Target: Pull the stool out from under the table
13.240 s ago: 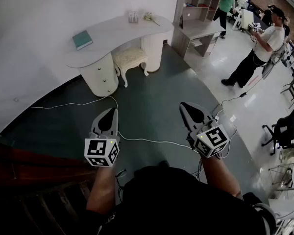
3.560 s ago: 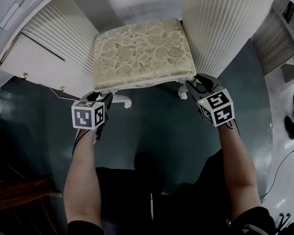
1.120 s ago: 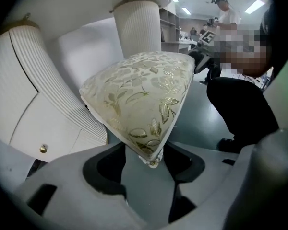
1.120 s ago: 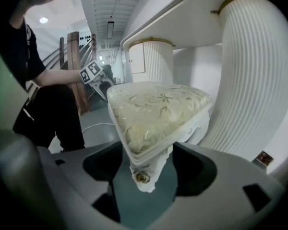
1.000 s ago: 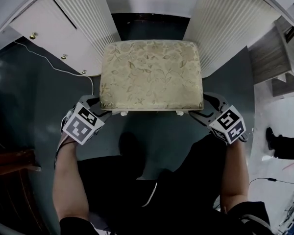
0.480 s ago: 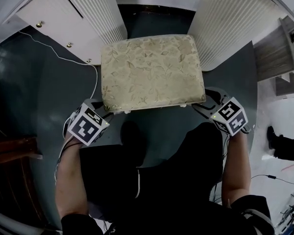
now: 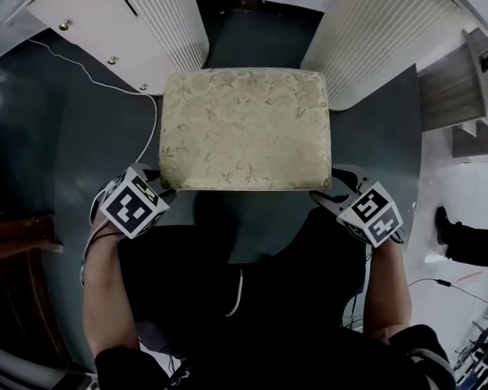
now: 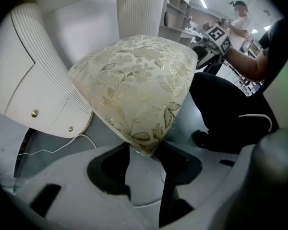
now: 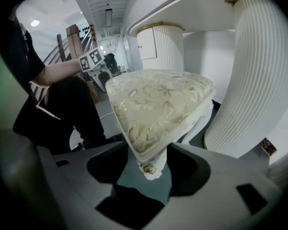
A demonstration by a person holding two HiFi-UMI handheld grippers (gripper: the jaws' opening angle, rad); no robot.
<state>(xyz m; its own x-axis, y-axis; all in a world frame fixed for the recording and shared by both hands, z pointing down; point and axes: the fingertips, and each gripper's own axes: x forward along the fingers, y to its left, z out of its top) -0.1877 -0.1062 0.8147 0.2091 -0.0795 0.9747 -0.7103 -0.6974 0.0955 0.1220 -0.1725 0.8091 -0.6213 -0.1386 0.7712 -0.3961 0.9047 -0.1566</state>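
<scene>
Cream stool (image 7: 246,128) is being pinched at its near corners by left gripper (image 7: 164,190) and right gripper (image 7: 322,193), jaws just closing; pulling evenly, straight from the table (image 7: 374,39), is looking wisest.

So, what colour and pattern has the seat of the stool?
The stool seat is cream with a gold leaf-and-flower pattern, clearest in the left gripper view.

A staged bedroom corner inside a big open workroom (a lab or studio, by the look): a white fluted dressing table (image 7: 374,31) at twelve o'clock on a dark teal floor patch (image 7: 32,136); a loose cable (image 7: 89,67) at ten; glossy white floor (image 7: 459,210) at three; shelving (image 8: 175,20), a standing person (image 8: 242,25) and ceiling strip lights (image 9: 108,16) beyond.
</scene>
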